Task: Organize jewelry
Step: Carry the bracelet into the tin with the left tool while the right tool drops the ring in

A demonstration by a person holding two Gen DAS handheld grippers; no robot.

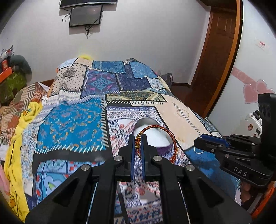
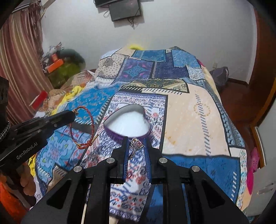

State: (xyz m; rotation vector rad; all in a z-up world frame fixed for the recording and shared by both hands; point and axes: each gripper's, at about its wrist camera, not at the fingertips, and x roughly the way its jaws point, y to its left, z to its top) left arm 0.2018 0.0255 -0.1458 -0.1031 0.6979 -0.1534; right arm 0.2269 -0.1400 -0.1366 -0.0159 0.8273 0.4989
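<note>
A purple heart-shaped box [image 2: 127, 124] with a white inside lies open on the patchwork bedspread [image 2: 189, 110]. My left gripper [image 1: 138, 139] is shut on the beaded part of a red braided bracelet [image 1: 165, 131], which hangs over the box [image 1: 155, 137]. From the right wrist view the same bracelet [image 2: 89, 118] dangles from the left gripper [image 2: 73, 112], left of the box. My right gripper [image 2: 136, 144] is shut on a silver ring with stones [image 2: 136, 145], held just in front of the box's near rim. In the left wrist view the right gripper [image 1: 198, 143] holds it as a thin loop.
A yellow blanket [image 1: 19, 137] is bunched along the bed's left side, with a red box [image 2: 38, 100] near it. A wooden door [image 1: 219, 51] stands at the right, a striped curtain [image 2: 19, 60] at the left. A dark screen [image 1: 85, 15] hangs on the far wall.
</note>
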